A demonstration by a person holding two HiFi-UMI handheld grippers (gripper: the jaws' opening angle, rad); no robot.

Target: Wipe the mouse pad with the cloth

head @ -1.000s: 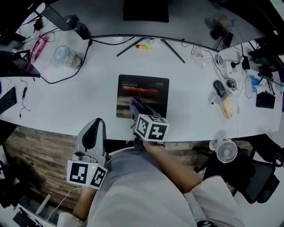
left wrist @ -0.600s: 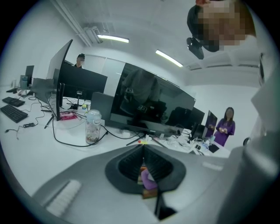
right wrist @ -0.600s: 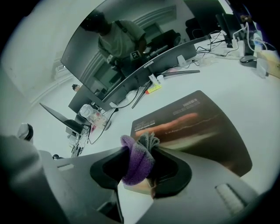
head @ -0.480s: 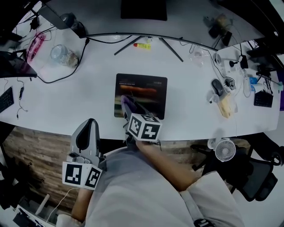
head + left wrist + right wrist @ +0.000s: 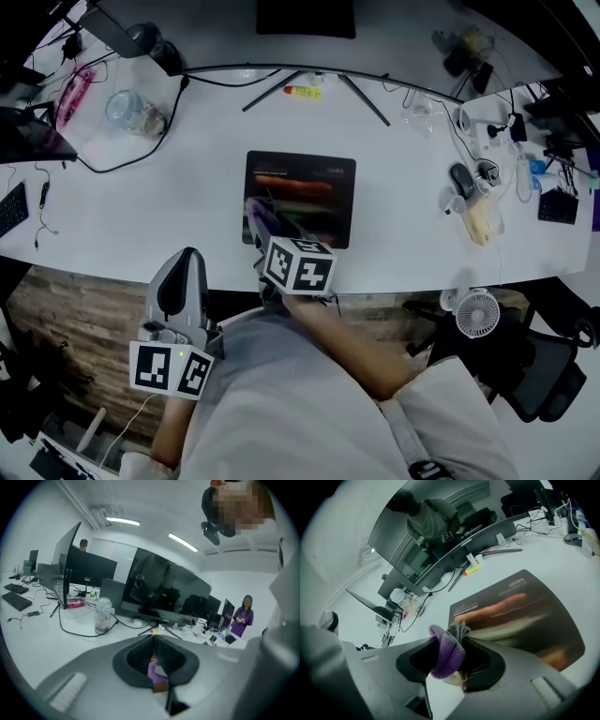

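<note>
Currently the only container I can make out is a clear jar [image 5: 131, 111] at the upper left of the head view, standing on the desk with a low layer of brownish contents at its bottom; the left gripper view shows the same jar capped with a pale lid. The right gripper [image 5: 452, 644] is clamped on the cloth [image 5: 445, 656], a purple and grey wad bulging from between its jaws. In the head view the cloth sits over the lower-left corner of the mouse pad [image 5: 300, 197], a dark rectangle with an orange streak near the middle of the frame. The left gripper [image 5: 153, 641] hangs below the desk edge at lower left, clear of the pad, its jaw tips meeting; a small purple patch shows in the slot beneath them, and I cannot tell what it is. The surface is a white curved desk [image 5: 141, 206] carrying a black cable [image 5: 141, 159], monitor stand legs [image 5: 319, 94], a yellow and red item [image 5: 302, 91] and a mouse [image 5: 460, 183] at the right. A small fan [image 5: 476, 314] and a chair [image 5: 534, 375] stand at lower right, over a wood-pattern floor [image 5: 75, 319]. The left gripper view shows a curved monitor [image 5: 164, 592], ceiling strip lights [image 5: 123, 521] and a person in purple [image 5: 243, 616] at far right.
</note>
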